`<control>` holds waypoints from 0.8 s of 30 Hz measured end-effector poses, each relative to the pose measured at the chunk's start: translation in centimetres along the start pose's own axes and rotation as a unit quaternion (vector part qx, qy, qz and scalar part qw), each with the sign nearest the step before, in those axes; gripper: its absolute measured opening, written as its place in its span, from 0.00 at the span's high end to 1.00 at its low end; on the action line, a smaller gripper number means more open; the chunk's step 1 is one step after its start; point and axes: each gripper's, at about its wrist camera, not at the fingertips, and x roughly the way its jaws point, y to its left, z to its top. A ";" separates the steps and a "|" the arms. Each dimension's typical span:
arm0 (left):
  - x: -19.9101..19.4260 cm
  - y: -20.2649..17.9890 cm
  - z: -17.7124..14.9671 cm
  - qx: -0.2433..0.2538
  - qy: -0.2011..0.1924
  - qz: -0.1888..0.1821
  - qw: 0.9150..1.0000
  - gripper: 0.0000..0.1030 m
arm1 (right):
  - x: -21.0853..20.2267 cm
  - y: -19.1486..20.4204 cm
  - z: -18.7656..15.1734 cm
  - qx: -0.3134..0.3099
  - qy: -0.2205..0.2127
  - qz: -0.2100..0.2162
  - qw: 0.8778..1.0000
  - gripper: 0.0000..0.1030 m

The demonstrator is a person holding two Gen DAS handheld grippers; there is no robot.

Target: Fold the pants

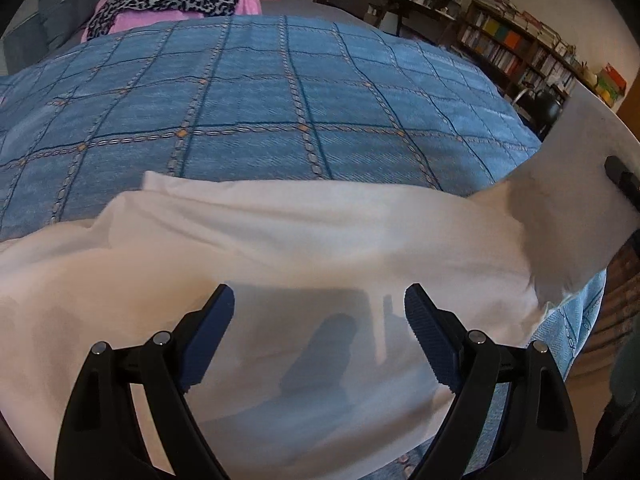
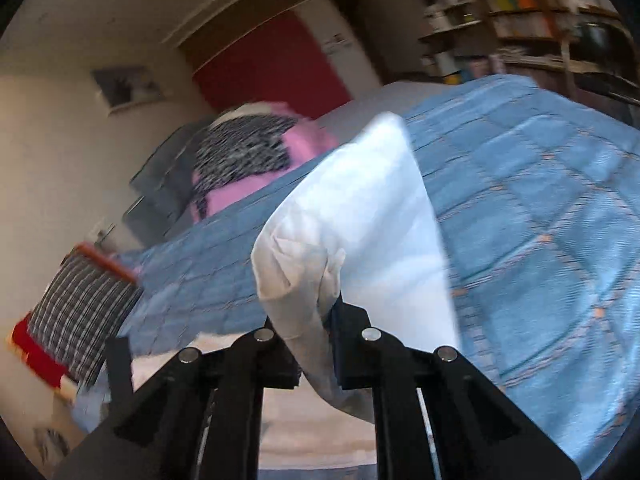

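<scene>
White pants [image 1: 280, 240] lie along the near edge of the blue bedspread [image 1: 280, 100]. Left gripper [image 1: 319, 304] hovers spread apart above them; right gripper [image 2: 320, 320] pinches a lifted end.

Pants [image 1: 304, 240] smooth matt white cloth (bedspread [image 1: 280, 112] woven, quilted-looking).

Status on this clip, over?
Left gripper open above white pants. Right gripper shut on pants end, lifted off blue bedspread. Nothing in the way.
</scene>
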 end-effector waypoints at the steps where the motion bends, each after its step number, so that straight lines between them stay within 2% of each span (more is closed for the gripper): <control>1: -0.3 0.6 -0.1 -0.005 -0.003 0.001 1.000 0.14 | 0.6 1.1 -0.4 -0.007 0.010 0.008 1.000 0.90; 8: -2.2 5.3 -0.9 -0.048 -0.018 0.015 0.999 0.14 | 4.9 8.8 -5.4 -0.074 0.093 0.064 0.991 0.90; 14: -3.9 10.0 -2.0 -0.093 -0.030 0.035 0.995 0.14 | 8.6 14.1 -11.1 -0.150 0.160 0.078 0.973 0.90; 19: -5.1 11.9 -2.6 -0.104 -0.039 0.040 0.993 0.14 | 10.4 15.4 -13.7 -0.181 0.189 0.071 0.963 0.90; 24: -5.3 12.0 -2.6 -0.106 -0.043 0.038 0.993 0.14 | 11.6 14.9 -15.3 -0.173 0.231 0.068 0.955 0.81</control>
